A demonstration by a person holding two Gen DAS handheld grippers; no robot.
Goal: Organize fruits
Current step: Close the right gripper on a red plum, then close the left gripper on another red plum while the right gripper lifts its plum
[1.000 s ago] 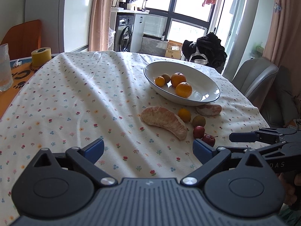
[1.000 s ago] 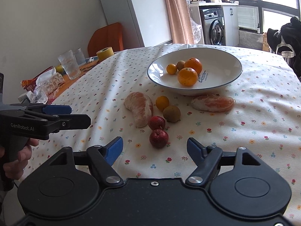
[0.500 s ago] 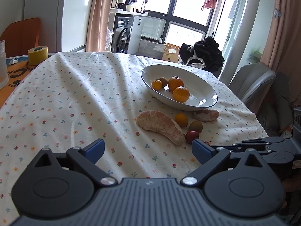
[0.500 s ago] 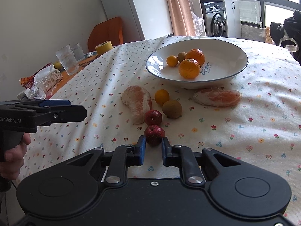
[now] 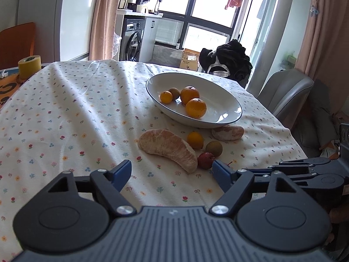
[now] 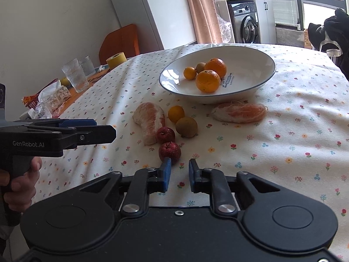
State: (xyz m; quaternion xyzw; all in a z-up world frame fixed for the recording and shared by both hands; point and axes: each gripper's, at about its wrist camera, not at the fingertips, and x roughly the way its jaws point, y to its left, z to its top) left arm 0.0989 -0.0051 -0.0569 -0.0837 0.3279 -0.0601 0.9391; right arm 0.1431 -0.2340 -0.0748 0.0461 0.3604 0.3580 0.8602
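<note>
Right gripper [image 6: 178, 175] jaws narrowly apart, empty, just short of near red fruit [image 6: 170, 151]; widen, centre, then squeeze gently.

A: Left wrist view? Low over tablecloth [image 5: 65, 113], faces bowl [image 5: 226, 100] and window.
B: Right wrist view sits right of it, nearer the fruit, angled left toward the wall.
A: Shared?
B: Bowl, pomelo [image 6: 150, 120], tape roll [image 5: 29, 66].

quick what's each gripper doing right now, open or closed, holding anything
Left gripper: open wide, holding nothing, above the tablecloth.
Right gripper: jaws narrowed but apart, holding nothing; the nearest red fruit sits just ahead of its left fingertip.
</note>
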